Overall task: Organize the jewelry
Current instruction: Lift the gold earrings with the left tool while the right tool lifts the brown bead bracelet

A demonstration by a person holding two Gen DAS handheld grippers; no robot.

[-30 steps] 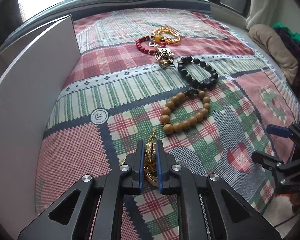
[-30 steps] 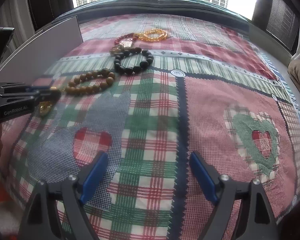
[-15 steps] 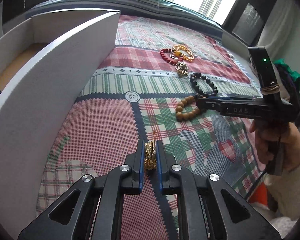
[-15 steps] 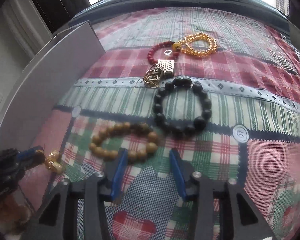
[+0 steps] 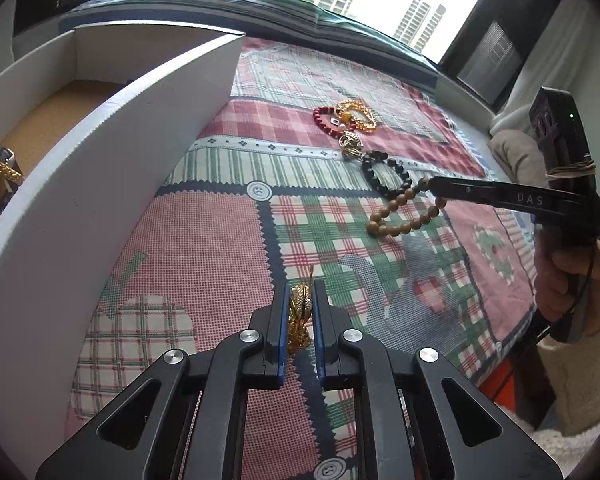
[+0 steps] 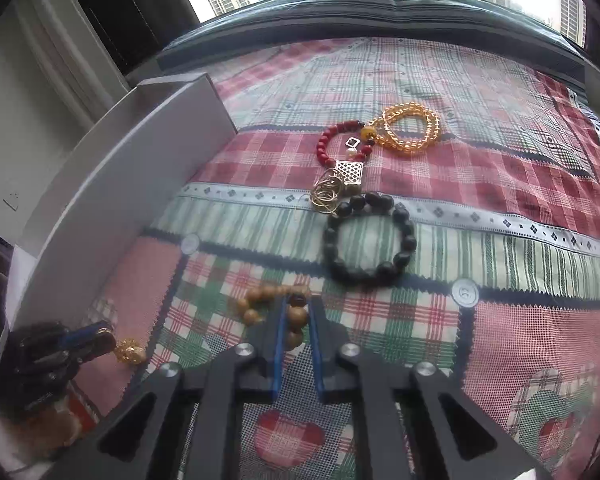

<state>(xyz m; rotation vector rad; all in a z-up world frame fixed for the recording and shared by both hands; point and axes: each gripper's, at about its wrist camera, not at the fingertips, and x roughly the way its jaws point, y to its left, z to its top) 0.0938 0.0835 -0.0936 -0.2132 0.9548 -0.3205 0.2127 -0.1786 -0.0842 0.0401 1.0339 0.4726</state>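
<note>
The wooden bead bracelet [image 6: 278, 308] lies on the patchwork bedspread [image 6: 520, 320], just in front of the black bead bracelet [image 6: 370, 236]. One second earlier the right claw [image 6: 298, 322] stood wide apart over bare fabric, away from the jewelry; its jaws are now closing with the near beads of the wooden bracelet between the blue pads. In the left wrist view its tips reach the bracelet from the right, and a hand [image 5: 568, 280] holds its grip.

The left claw [image 5: 300, 306] is clamped on a gold chain piece [image 5: 299, 316], as it was one second earlier; the piece now hangs clear of the bedspread, and the view has swung toward the box.

The white box [image 5: 112, 152] stands open at the left edge of the bedspread. On its tan floor lies a gold braided bracelet [image 5: 3, 168] and a dark item, partly hidden by the wall.

Farther back, a gold wire and mesh trinket [image 6: 336, 184], a red bead bracelet [image 6: 332, 140] and an amber bead bracelet [image 6: 412, 130] lie touching in a cluster.
</note>
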